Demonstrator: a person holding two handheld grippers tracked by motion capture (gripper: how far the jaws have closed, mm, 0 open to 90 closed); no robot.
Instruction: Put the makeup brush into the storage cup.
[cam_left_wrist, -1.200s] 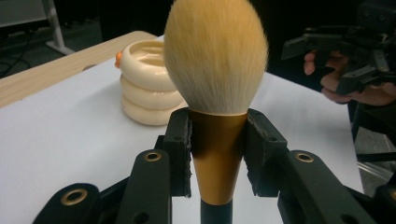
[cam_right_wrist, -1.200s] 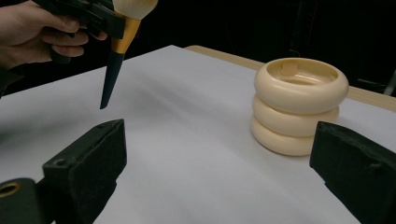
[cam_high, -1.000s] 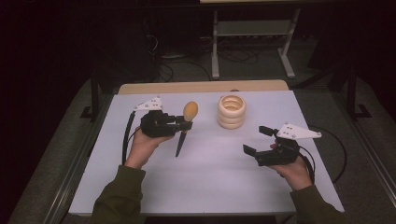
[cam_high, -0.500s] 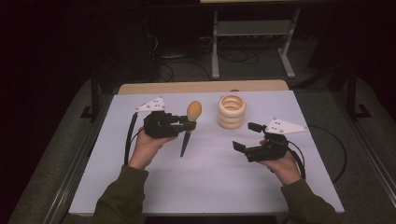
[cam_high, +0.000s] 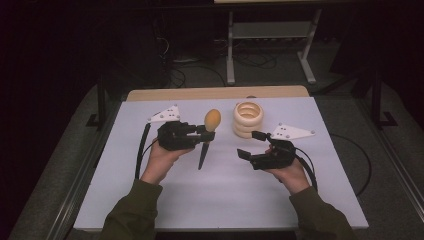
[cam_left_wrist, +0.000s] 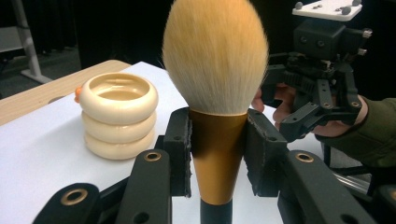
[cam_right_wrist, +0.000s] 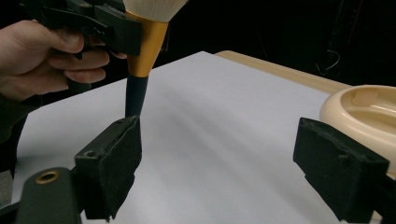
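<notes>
Since a second ago my right claw (cam_high: 251, 145) slid left toward the brush (cam_high: 210, 129), jaws narrowing yet still spread, nothing between. Left claw (cam_high: 200, 135) pinches its gold ferrule, upright over surface (cam_high: 150, 200), left of ring stack (cam_high: 248, 119). Handover likely.

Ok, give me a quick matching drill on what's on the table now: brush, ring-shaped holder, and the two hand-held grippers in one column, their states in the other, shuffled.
Things:
1. makeup brush
2. cream ringed holder
3. left hand-held gripper
4. right hand-held gripper

States:
A. jaws apart with nothing between them; they have just been closing
B. stands on the white table top, touched by neither gripper
C. held upright, bristles up, dark handle pointing down
D. clamped on the gold ferrule

Pairs: 1-C, 2-B, 3-D, 4-A
</notes>
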